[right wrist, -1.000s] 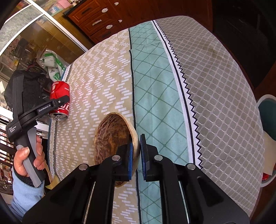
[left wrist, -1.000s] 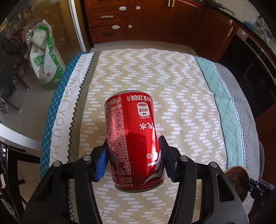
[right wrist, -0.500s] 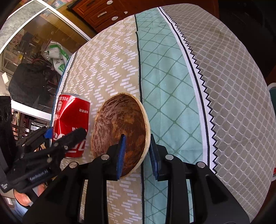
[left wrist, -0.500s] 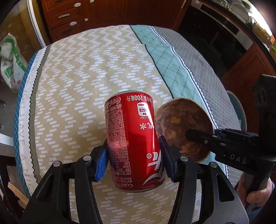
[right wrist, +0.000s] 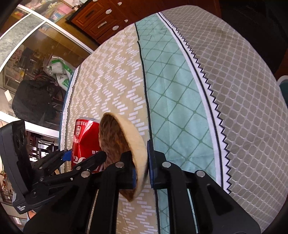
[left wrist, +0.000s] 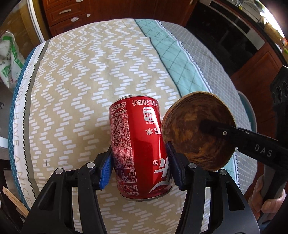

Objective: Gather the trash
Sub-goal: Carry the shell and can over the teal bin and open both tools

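Observation:
My left gripper (left wrist: 139,166) is shut on a dented red Coke can (left wrist: 138,144) and holds it above the table. My right gripper (right wrist: 141,165) is shut on the rim of a brown wooden bowl (right wrist: 124,144), tilted on edge and lifted off the cloth. The bowl (left wrist: 196,131) sits right beside the can in the left wrist view, its opening facing the can. The right gripper's finger (left wrist: 225,131) crosses the bowl's inside. The can (right wrist: 84,142) shows left of the bowl in the right wrist view, with the left gripper (right wrist: 82,158) around it.
The table carries a patterned cloth (left wrist: 100,75) in beige, teal and grey bands (right wrist: 234,90). Wooden drawers (left wrist: 68,14) stand behind it. A white and green bag (left wrist: 9,61) lies on the floor at the left. A teal stool (left wrist: 248,111) stands at the right.
The can and the bowl have come closer together, now side by side. The bowl has tipped further onto its edge in my right gripper.

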Demonstrator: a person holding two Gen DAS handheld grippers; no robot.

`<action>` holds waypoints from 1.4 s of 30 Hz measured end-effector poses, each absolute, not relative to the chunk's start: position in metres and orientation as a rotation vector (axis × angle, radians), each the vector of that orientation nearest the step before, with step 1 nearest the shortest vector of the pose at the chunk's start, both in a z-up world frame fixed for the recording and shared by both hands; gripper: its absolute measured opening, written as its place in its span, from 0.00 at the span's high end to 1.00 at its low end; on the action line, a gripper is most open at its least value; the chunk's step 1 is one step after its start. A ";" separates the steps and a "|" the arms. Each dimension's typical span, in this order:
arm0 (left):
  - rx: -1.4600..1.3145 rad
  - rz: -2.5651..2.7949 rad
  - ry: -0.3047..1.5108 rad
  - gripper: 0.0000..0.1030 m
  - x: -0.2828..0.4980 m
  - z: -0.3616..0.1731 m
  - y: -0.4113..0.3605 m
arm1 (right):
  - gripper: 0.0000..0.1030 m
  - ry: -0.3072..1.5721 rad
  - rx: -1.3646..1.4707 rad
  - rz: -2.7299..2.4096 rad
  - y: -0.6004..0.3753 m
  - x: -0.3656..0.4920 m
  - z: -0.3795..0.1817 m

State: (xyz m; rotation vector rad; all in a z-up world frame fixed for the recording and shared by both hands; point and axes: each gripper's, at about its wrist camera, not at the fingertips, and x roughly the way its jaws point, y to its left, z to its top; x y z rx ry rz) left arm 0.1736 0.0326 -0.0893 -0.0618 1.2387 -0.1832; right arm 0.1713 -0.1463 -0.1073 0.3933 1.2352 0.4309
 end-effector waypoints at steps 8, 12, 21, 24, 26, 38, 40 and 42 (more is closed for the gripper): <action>-0.009 -0.244 1.142 0.46 0.169 -0.040 -0.010 | 0.90 1.134 0.441 0.378 -0.200 0.162 -0.070; 0.030 -0.284 1.115 0.46 0.167 -0.025 -0.044 | 0.90 1.089 0.482 0.327 -0.242 0.153 -0.060; 0.147 -0.372 1.130 0.46 0.168 -0.022 -0.126 | 0.90 0.952 0.606 0.174 -0.360 0.126 -0.040; 0.178 -0.406 1.150 0.46 0.170 -0.026 -0.156 | 0.90 0.912 0.647 0.107 -0.401 0.113 -0.041; 0.209 -0.432 1.158 0.46 0.171 -0.028 -0.178 | 0.90 0.897 0.668 0.059 -0.426 0.106 -0.045; 0.338 -0.587 1.257 0.45 0.190 -0.066 -0.308 | 0.89 0.933 0.785 -0.097 -0.508 0.078 -0.099; 0.355 -0.607 1.277 0.45 0.192 -0.076 -0.327 | 0.89 0.944 0.793 -0.113 -0.516 0.077 -0.105; 0.364 -0.622 1.301 0.44 0.195 -0.087 -0.342 | 0.89 0.957 0.797 -0.128 -0.524 0.076 -0.111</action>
